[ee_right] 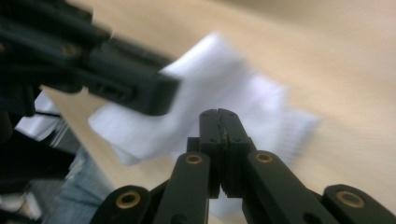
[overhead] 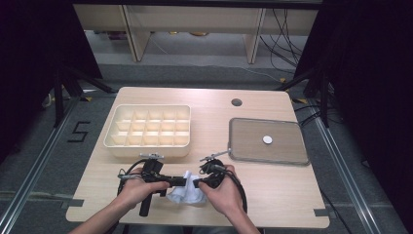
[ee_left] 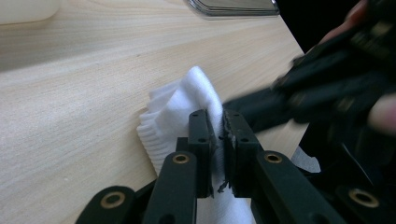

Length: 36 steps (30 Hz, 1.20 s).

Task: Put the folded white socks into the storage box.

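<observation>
A crumpled white cloth (overhead: 187,195) lies near the front edge of the wooden table (overhead: 272,190), between the two hands. My left gripper (overhead: 186,181) points right and is shut on a fold of that cloth (ee_left: 177,105), which shows pinched between its pads (ee_left: 218,119). My right gripper (overhead: 197,184) faces it from the right, close to it. Its jaws (ee_right: 218,114) are pressed flat together, and no cloth shows between them. The cloth (ee_right: 219,70) lies just beyond its tips, and the left gripper (ee_right: 140,88) reaches over the cloth there.
A cream box with several compartments (overhead: 147,129) stands behind the left hand. A grey metal tray (overhead: 292,151) sits at the right with a small white disc (overhead: 267,139) in it. A cable hole (overhead: 236,102) is near the table's far edge.
</observation>
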Motion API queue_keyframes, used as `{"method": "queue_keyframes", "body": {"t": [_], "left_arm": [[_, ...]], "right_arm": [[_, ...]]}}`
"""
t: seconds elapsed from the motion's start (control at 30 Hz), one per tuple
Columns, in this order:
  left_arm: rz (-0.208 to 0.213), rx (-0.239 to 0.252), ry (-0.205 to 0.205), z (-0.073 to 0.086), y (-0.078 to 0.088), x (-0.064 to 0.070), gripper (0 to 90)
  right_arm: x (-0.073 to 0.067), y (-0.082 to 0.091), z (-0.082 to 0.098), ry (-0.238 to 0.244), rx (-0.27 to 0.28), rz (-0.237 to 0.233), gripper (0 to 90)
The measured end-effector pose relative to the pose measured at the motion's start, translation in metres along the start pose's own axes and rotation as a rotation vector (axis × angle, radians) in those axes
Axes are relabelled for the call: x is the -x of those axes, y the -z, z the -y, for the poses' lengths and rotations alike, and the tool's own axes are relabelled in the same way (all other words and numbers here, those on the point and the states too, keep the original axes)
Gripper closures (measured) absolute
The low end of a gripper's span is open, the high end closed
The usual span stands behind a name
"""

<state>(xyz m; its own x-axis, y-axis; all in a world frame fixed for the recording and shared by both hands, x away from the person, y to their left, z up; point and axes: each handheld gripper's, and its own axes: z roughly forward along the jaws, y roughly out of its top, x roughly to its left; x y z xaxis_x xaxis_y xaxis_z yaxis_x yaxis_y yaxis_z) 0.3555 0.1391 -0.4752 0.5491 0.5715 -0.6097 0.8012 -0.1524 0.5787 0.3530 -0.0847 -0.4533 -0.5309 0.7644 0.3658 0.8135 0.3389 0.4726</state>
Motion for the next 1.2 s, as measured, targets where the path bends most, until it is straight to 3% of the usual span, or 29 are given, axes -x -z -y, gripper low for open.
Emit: {"method": "queue_keyframes", "body": {"t": [0.07, 0.13, 0.23, 0.37, 0.43, 0.5, 0.53, 0.6, 0.8, 0.87, 1.03, 1.07, 1.2], "left_arm": [[0.001, 0.001, -0.004, 0.000, 0.000, 0.001, 82.1], [-0.001, 0.001, -0.001, 0.000, -0.001, 0.002, 82.0], [-0.003, -0.003, -0.011, 0.000, -0.003, 0.002, 81.8], [-0.007, -0.004, -0.019, -0.002, -0.004, 0.004, 81.7], [-0.012, 0.000, -0.020, -0.002, -0.005, 0.005, 81.5], [-0.010, -0.007, -0.029, -0.003, -0.006, 0.005, 81.5], [-0.010, -0.007, -0.024, -0.003, -0.007, 0.006, 81.5], [-0.010, -0.012, -0.031, -0.003, -0.009, 0.006, 81.6], [-0.014, -0.019, -0.033, -0.003, -0.013, 0.009, 81.4], [-0.017, -0.021, -0.035, -0.004, -0.014, 0.008, 81.3], [-0.026, -0.020, -0.041, -0.004, -0.016, 0.008, 80.8], [-0.032, -0.021, -0.044, -0.004, -0.017, 0.008, 80.7], [-0.042, -0.021, -0.049, -0.002, -0.019, 0.007, 80.4]], "right_arm": [[0.009, 0.006, 0.001, 0.005, 0.008, 0.045, 90.0], [0.018, 0.002, 0.008, -0.049, -0.039, 0.105, 90.0], [0.020, -0.007, 0.015, -0.053, -0.084, 0.092, 90.0], [0.018, -0.016, 0.019, -0.030, -0.119, 0.132, 90.0], [0.016, -0.016, 0.018, -0.044, -0.118, 0.126, 90.0], [0.016, -0.017, 0.018, -0.018, -0.114, 0.116, 90.0], [0.012, -0.018, 0.018, -0.053, -0.125, 0.127, 90.0], [0.014, -0.019, 0.018, -0.006, -0.118, 0.130, 90.0], [0.008, -0.023, 0.017, -0.024, -0.109, 0.117, 90.0], [0.008, -0.024, 0.017, 0.000, -0.096, 0.118, 89.8], [0.002, -0.025, 0.017, -0.035, -0.105, 0.101, 89.0], [0.004, -0.026, 0.016, 0.003, -0.094, 0.094, 88.9], [0.000, -0.027, 0.016, -0.029, -0.101, 0.092, 88.6]]}}
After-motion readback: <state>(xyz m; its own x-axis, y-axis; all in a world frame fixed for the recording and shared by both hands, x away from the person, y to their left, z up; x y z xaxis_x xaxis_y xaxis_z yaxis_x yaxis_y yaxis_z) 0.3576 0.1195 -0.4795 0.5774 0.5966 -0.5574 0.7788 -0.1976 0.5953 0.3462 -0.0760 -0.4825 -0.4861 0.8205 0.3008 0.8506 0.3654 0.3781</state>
